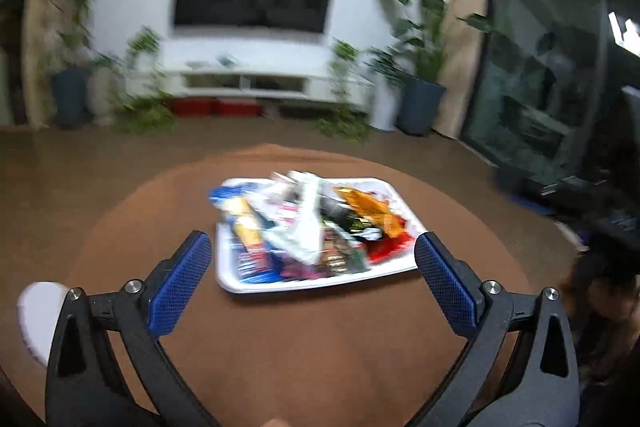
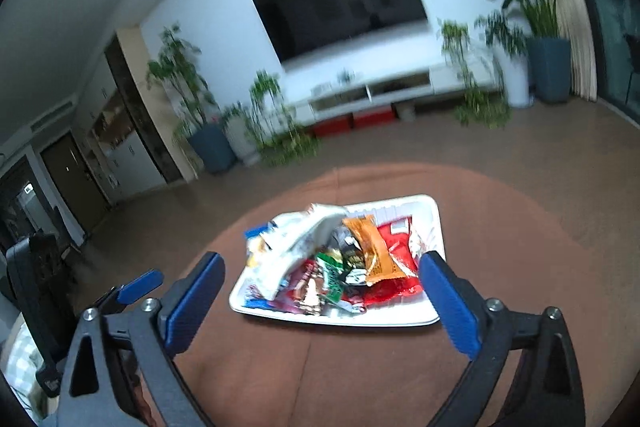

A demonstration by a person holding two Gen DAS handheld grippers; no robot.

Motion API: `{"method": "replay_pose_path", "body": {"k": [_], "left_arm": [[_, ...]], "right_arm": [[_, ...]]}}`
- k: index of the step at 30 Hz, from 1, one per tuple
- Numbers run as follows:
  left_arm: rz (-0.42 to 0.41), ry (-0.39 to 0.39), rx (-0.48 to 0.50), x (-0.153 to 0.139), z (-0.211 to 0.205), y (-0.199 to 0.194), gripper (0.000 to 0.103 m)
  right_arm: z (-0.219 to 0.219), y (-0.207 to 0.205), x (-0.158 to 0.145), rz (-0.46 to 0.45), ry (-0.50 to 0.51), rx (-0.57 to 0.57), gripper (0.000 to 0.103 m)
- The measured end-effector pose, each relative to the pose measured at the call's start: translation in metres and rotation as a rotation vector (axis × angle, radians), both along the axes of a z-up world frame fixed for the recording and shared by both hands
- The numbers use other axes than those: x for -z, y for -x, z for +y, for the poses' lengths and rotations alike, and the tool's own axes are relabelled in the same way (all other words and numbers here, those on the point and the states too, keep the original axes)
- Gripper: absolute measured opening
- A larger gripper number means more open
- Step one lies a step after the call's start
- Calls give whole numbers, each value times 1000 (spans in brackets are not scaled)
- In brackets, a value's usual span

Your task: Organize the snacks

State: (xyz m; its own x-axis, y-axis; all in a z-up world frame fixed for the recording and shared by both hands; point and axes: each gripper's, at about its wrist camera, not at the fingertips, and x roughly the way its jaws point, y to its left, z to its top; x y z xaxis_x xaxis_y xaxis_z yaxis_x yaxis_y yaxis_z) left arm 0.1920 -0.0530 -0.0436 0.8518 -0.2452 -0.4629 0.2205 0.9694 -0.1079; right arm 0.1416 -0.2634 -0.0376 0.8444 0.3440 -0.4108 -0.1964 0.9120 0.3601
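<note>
Beyond both wide-spread jaws, the snacks [image 1: 308,227] fill a white tray [image 1: 320,285].

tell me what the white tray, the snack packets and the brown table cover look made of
White tray: probably plastic or foam, smooth, slightly glossy, with a moulded raised rim.
Snack packets: thin foil or plastic film, shiny and crinkled, catching highlights.
Brown table cover: looks like cloth, matte with soft folds; blur leaves the weave unclear.

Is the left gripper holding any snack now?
No, the left gripper stands wide open with nothing between its pads, and the snacks lie piled in the white tray.
</note>
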Motion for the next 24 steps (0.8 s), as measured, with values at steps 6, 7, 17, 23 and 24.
{"method": "replay_pose_path", "body": {"k": [6,7,17,23,24], "left_arm": [[-128,-66,-172,-20,12,74,103],[-127,-60,-169,-21,13,81,103],[16,-72,-183,-17,4,128,103],[110,-85,-189,0,-5,143,103],[118,-94,-195,2,-6,144,103]], "right_arm": [[-10,63,-25,-148,-62,58,103],[-12,72,-29,-169,-72,73,103],[-6,132,-43,-235,94,207,103],[9,140,-22,-87,188,211,103],[9,140,-18,-62,184,217,103]]}}
